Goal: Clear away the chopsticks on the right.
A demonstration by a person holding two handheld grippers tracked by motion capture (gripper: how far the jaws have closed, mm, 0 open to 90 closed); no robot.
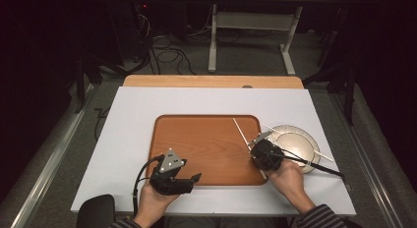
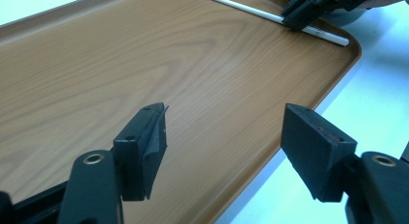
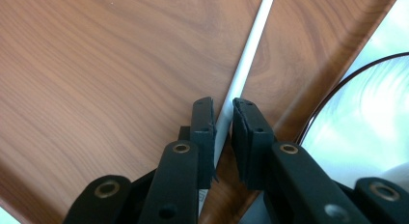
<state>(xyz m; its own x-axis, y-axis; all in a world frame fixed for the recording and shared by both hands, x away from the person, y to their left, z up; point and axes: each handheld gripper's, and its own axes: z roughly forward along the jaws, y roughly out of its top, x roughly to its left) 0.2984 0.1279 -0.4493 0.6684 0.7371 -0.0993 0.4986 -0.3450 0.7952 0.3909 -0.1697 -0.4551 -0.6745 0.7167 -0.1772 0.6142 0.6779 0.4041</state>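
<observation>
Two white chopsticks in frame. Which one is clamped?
The chopstick over the tray's right side, pinched in the right gripper. The other chopstick lies across the plate, untouched. The left gripper is open over the tray.

Tray [image 1: 196,144] floor mostly bare wood, open across the middle and left, so easy passage there. Low raised rim all round is the only step between tray and white tabletop [image 1: 133,115]. Right side crowded: white stick [image 1: 242,132] slants over the tray's right edge, pinched in the right gripper [image 3: 223,120], with the bowl [image 1: 295,142] just beside the tray and 1 more white stick plus a dark one lying across it. Left gripper [image 2: 224,137], fingers [image 2: 316,151] spread, sits over the near rim, nothing between them. Tabletop left and far of the tray is free.
</observation>
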